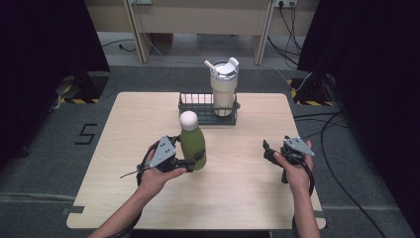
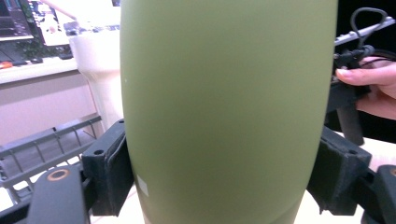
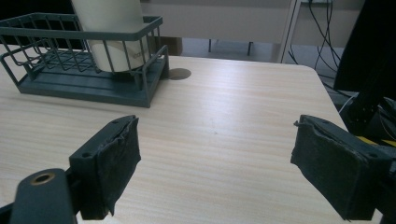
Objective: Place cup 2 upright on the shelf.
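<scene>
Forearms and hands enter from the bottom edge of the high view, each hand holding a two-jaw gripper over a light wooden table (image 1: 237, 198).

Left gripper (image 1: 190, 161): held by the left hand (image 1: 157, 179), jaws clamped on the lower body of an olive-green bottle (image 1: 192, 146). In the left gripper view the black pads press against both sides of the bottle (image 2: 229, 112), no gap showing.

Green bottle: upright, white rounded cap (image 1: 188, 119) on top, standing left of the table's centre, just in front of the wire basket.

Right gripper (image 1: 267, 151): held by the right hand (image 1: 296, 171) near the table's right edge, well apart from the bottle. Its jaws stand wide apart and hold nothing; in the right gripper view bare tabletop (image 3: 224, 140) lies between them.

Wire basket (image 1: 195, 106): dark, rectangular, at the far middle of the table. Its base looks teal in the right gripper view (image 3: 93, 86).

Cream tumbler (image 1: 223, 89): upright in the basket's right end, white lid with its flap raised and a straw or spout angled to the left.

Floor: grey, with cables (image 1: 337, 124) trailing at the right.
</scene>
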Demonstrator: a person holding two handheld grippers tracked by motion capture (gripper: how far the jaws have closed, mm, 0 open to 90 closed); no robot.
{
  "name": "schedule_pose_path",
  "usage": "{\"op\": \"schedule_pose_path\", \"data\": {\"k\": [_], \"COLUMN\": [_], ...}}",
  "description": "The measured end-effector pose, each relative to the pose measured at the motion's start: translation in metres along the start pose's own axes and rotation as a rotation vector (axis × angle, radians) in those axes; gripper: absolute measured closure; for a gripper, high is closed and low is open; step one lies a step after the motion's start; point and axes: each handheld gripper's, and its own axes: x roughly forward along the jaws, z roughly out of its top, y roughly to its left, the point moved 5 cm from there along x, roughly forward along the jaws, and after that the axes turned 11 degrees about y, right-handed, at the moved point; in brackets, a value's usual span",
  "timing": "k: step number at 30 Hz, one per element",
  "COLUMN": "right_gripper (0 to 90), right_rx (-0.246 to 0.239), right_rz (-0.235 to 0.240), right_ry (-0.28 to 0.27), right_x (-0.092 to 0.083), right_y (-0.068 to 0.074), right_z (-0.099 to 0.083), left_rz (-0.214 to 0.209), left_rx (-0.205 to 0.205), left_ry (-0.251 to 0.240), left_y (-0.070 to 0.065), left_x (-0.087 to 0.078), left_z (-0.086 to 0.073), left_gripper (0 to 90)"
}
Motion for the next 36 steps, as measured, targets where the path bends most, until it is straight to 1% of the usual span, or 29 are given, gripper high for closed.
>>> {"op": "schedule_pose_path", "data": {"k": [4,14,25,32,36], "right_gripper": [14.8,14.8,14.8,14.8,14.8], "right_rx": [0.001,0.001,0.003,0.005,0.005], "right_rz": [-0.001,0.001,0.004,0.006,0.007], "right_ry": [-0.001,0.003,0.007,0.007,0.006], "right_x": [0.0,0.0,0.001,0.001,0.001], "right_y": [-0.001,-0.001,0.0,-0.001,-0.001], "right_z": [0.0,0.0,-0.001,-0.001,-0.001], "left_rz": [0.015,0.038,0.064,0.089,0.101], "left_rx": [-0.001,0.001,-0.003,-0.01,-0.006], "left_ry": [-0.004,-0.003,-0.01,-0.013,-0.016], "left_y": [0.007,0.018,0.033,0.043,0.048], "left_x": [0.002,0.006,0.011,0.015,0.017], "left_z": [0.003,0.008,0.018,0.022,0.025], "left_gripper": [20.1,20.1,20.1,20.1,20.2]}}
